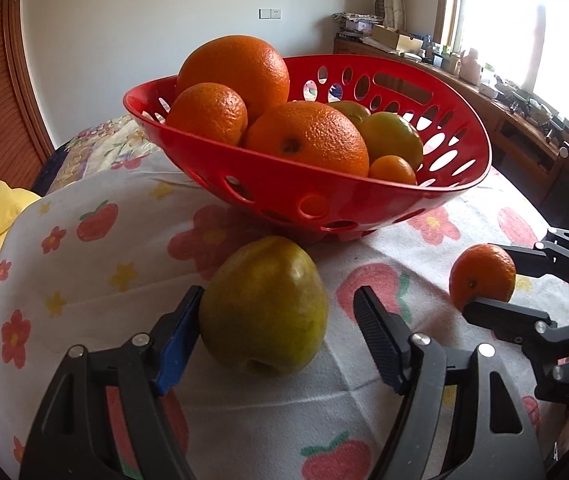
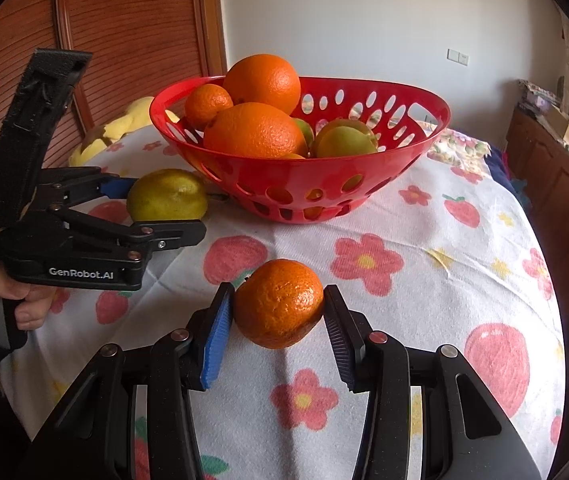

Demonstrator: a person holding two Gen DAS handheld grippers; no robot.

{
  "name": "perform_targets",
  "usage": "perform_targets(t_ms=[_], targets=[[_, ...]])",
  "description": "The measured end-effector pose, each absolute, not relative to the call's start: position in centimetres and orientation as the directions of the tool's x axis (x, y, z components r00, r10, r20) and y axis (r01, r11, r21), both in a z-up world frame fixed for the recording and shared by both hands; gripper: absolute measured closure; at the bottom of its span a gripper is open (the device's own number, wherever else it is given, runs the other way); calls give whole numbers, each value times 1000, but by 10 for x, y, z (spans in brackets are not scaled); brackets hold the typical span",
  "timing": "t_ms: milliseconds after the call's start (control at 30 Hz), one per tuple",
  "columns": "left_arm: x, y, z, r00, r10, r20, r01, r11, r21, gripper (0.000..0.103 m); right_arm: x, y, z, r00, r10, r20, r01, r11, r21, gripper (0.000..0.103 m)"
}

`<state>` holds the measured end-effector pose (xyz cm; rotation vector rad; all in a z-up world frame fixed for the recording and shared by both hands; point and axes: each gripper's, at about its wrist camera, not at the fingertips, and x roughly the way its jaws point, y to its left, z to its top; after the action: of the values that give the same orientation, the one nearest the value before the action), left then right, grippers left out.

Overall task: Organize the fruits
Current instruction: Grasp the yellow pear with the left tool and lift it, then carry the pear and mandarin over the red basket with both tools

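Right hand-held gripper (image 2: 278, 320) clamps mandarin (image 2: 279, 304); left hand-held gripper (image 1: 280, 332), half-open, straddles pear (image 1: 263, 308), right pad clear. Next: close, lift both into basket (image 1: 324, 196) ahead.

Red perforated basket (image 1: 460, 168) is holding orange oranges (image 1: 308, 136) and yellow-green fruit (image 1: 394, 140). Green-yellow pear (image 1: 262, 304) and orange mandarin (image 2: 280, 304) are lying on white cloth (image 2: 424, 312) showing red strawberry, pink flower and yellow star prints. Gripper pads (image 2: 216, 340) are showing blue against black frames.
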<state>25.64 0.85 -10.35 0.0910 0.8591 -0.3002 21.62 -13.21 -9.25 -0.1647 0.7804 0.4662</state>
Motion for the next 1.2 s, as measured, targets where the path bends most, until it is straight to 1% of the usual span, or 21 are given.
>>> perform_targets(t_ms=[33, 67, 200, 333, 567, 1200], targets=[[257, 7, -104, 613, -215, -760, 291, 956, -36, 40, 216, -133, -92, 616, 343, -709, -462, 886, 27, 57], [256, 7, -104, 621, -201, -758, 281, 959, -24, 46, 216, -133, -92, 616, 343, -709, -462, 887, 27, 57], [250, 16, -104, 608, -238, -758, 294, 954, -63, 45, 215, -135, -92, 618, 339, -709, -460, 888, 24, 57], [238, 20, -103, 612, -245, -752, 294, 953, -72, 46, 215, -138, -91, 621, 335, -709, -454, 891, 22, 57], [220, 33, -87, 651, -259, -714, 282, 955, -90, 45, 211, -142, -87, 627, 330, -706, -447, 894, 21, 57], [201, 48, -25, 779, -196, -595, 206, 977, -51, 45, 196, -150, -46, 682, 362, -636, -454, 891, 20, 58]])
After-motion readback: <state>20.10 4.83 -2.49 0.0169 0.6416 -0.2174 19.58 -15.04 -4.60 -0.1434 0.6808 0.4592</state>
